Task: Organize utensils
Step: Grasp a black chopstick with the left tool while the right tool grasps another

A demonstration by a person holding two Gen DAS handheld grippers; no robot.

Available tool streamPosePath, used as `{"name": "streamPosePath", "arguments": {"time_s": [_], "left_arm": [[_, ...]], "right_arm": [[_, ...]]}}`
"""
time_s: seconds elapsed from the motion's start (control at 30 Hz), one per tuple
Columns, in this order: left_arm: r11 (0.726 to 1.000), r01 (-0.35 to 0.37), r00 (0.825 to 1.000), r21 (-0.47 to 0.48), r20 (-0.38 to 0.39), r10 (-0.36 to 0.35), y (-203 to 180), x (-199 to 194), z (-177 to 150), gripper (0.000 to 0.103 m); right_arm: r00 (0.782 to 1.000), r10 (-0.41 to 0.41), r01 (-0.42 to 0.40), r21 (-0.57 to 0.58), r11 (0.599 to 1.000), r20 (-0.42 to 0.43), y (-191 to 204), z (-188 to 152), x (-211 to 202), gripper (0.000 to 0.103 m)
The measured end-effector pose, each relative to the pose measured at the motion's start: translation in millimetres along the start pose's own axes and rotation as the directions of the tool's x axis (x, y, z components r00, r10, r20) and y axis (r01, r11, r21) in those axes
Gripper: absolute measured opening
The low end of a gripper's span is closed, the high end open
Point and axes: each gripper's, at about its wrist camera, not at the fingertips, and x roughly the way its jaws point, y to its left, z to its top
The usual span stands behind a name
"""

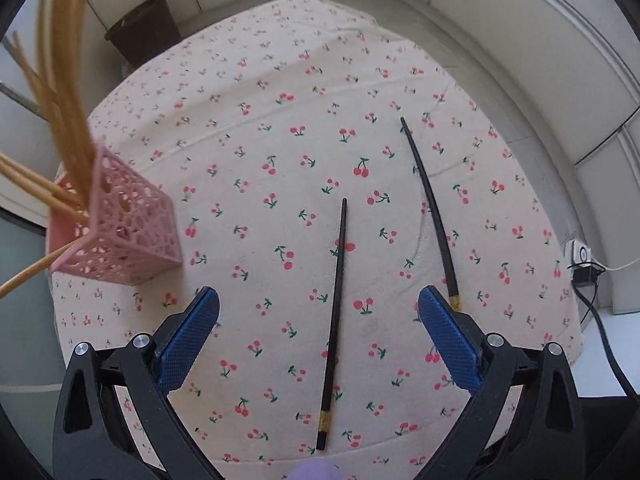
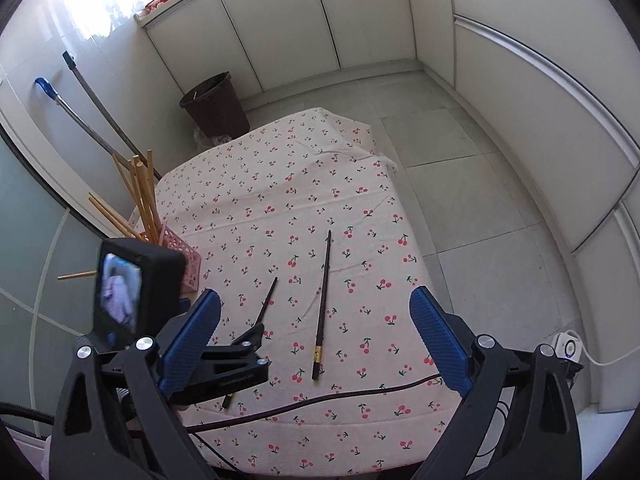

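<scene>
Both wrist views look down, sharing the cherry-print table (image 1: 280,120) (image 2: 280,184); left nearer.

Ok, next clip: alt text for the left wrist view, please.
Open left gripper hovers above two black chopsticks lying apart on a cherry-print tablecloth. A pink lattice holder of wooden chopsticks stands at left.
</scene>
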Motion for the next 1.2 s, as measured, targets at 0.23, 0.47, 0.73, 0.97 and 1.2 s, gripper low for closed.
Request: {"name": "streamPosePath", "arguments": {"time_s": [0.23,0.47,0.73,0.97,1.2], "left_arm": [[1.0,-0.009,1.0,-0.008,-0.026,0.009,-7,44,23,0.076],[0.993,0.073,0.996,-0.09,-0.039,-0.076,9,53,39,0.021],[0.996,0.073,0.997,-0.055,-0.017,-0.074,4,47,19,0.003],[0.995,0.076,0.994,-0.07,0.077,-0.071,18,-8,-25,0.003],[0.99,0.08,0.956,-0.115,0.288,-0.044,44,-107,-52,0.003]], "right_arm": [[0.999,0.011,-0.009,0.056,0.998,-0.04,-17,5,9,0.093],[0.995,0.038,-0.026,0.133,0.991,-0.089,-33,7,22,0.093],[0.988,0.031,-0.007,0.158,0.987,-0.154,-31,4,50,0.093],[0.973,-0.071,0.099,0.121,0.988,-0.221,-26,16,104,0.093],[0.959,-0.111,0.161,0.179,0.971,-0.261,-26,20,174,0.092]]}}
